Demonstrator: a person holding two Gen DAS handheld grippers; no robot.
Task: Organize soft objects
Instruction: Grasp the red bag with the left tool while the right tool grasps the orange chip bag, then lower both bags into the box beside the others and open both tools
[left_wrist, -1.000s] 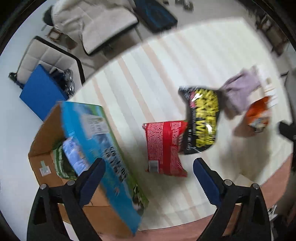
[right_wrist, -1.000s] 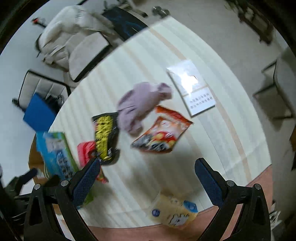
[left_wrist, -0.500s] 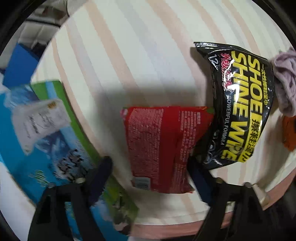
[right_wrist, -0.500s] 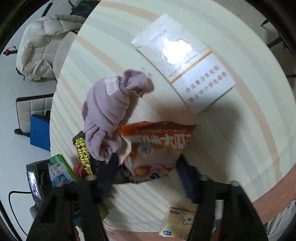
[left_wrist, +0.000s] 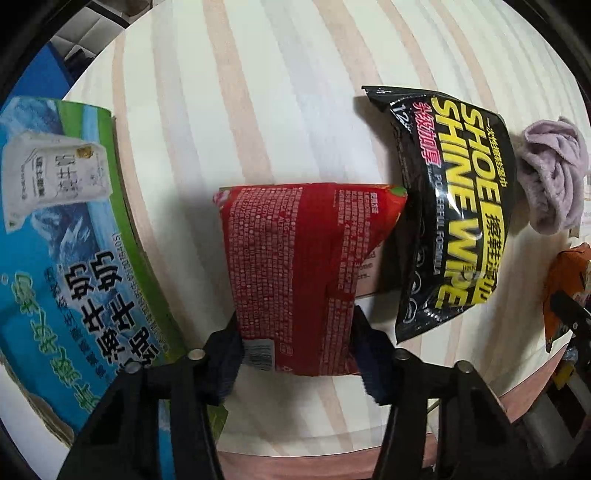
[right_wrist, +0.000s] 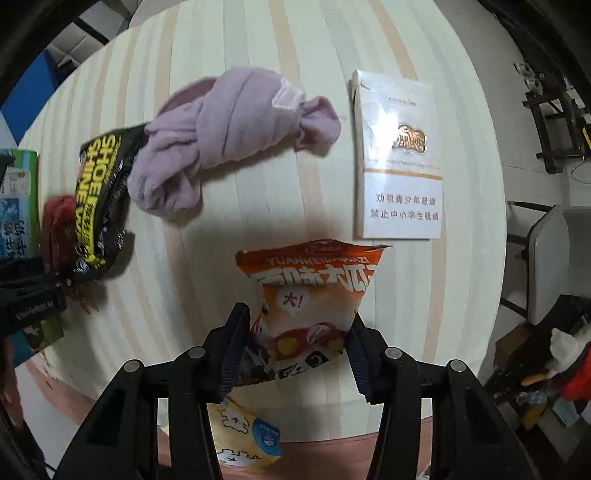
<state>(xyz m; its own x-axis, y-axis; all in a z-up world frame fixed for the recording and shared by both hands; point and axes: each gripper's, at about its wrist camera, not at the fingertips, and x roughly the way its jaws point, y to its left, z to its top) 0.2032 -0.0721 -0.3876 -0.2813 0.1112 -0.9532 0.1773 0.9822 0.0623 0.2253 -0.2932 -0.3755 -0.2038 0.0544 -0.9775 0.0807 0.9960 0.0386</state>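
A red snack packet (left_wrist: 295, 258) lies on the striped round table (left_wrist: 258, 92). My left gripper (left_wrist: 295, 325) points down over its near end, jaws closing, with both pads against the packet's sides. A black shoe-wipe pack (left_wrist: 454, 206) overlaps the red packet's right corner, and a knotted purple cloth (left_wrist: 550, 173) lies beyond it. In the right wrist view, my right gripper (right_wrist: 299, 317) is shut on an orange snack packet (right_wrist: 314, 280), pinching its lower part. The purple cloth (right_wrist: 229, 136) and the black pack (right_wrist: 99, 192) lie up and to the left.
A blue-green milk carton box (left_wrist: 74, 240) stands close to the left of the red packet. A white flat carton (right_wrist: 399, 158) lies above and right of the orange packet. A yellow packet (right_wrist: 243, 435) sits at the table's near edge. Chairs stand past the table.
Both grippers came down toward the table and their jaws narrowed from wide open. The left now hugs the red packet, and the right now pinches the orange packet.
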